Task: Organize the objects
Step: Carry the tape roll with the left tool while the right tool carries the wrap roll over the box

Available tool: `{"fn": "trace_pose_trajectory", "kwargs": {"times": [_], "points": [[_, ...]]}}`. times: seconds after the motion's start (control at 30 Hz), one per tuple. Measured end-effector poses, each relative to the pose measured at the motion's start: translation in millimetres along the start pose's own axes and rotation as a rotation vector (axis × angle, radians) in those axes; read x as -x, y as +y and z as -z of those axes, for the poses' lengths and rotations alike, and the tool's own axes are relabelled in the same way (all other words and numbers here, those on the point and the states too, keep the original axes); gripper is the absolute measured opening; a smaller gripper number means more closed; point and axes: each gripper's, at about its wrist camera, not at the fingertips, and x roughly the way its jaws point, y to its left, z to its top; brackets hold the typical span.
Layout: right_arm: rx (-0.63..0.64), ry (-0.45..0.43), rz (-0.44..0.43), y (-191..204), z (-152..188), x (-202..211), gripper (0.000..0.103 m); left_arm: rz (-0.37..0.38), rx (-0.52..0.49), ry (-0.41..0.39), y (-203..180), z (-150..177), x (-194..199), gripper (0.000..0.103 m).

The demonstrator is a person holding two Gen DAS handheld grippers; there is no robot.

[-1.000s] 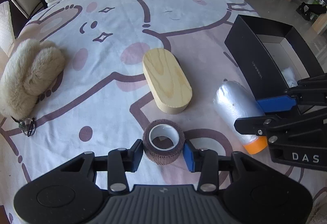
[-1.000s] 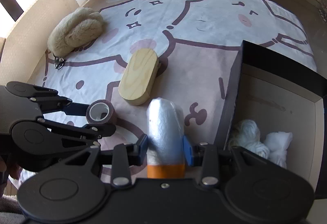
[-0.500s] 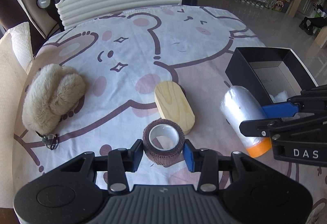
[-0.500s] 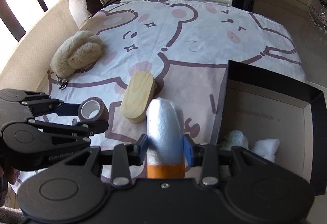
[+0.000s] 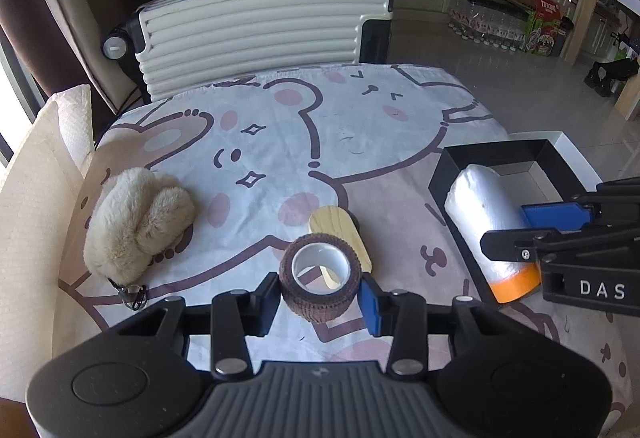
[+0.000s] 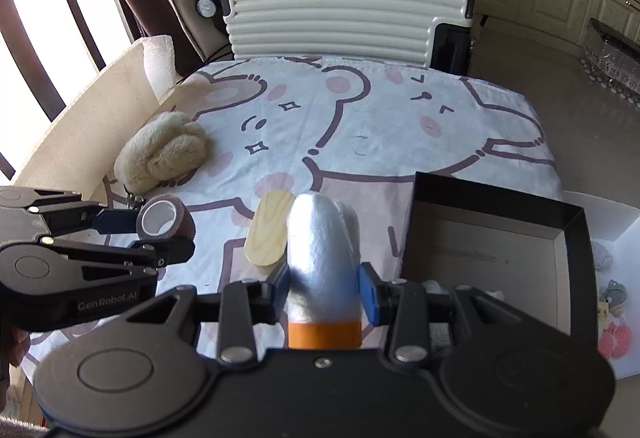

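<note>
My left gripper (image 5: 320, 292) is shut on a brown tape roll (image 5: 319, 275) and holds it high above the table; it also shows in the right wrist view (image 6: 164, 220). My right gripper (image 6: 324, 288) is shut on a silver plastic-film roll with an orange end (image 6: 323, 266), also lifted; it shows in the left wrist view (image 5: 490, 226). A black open box (image 6: 576, 238) stands at the right with white wads inside (image 6: 434, 286). A wooden oval block (image 6: 268, 234) lies mid-table. A beige fluffy toy (image 6: 162, 152) lies at the left.
The table wears a bear-print cloth (image 6: 360, 126). A white ribbed suitcase (image 6: 344, 18) stands behind it. A cream cushion (image 6: 76, 130) runs along the left edge. A white tray (image 6: 612, 278) with small items sits right of the box.
Both grippers have risen well above the table with their rolls held; the table objects look smaller and the suitcase and room have come into view.
</note>
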Motion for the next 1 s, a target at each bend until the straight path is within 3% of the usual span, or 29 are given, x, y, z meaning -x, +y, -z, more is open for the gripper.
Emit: {"fn": "trace_pose_trajectory", "kwargs": {"times": [0.37, 1.0], "points": [[-0.03, -0.085, 0.031, -8.0, 0.7, 29.4, 0.038, 0.004, 0.018, -0.052, -7.3, -4.5, 19.8, 0.043], [-0.06, -0.118, 0.075, -28.9, 7.4, 43.0, 0.038, 0.019, 0.021, -0.063, -27.2, -12.4, 17.1, 0.043]]}}
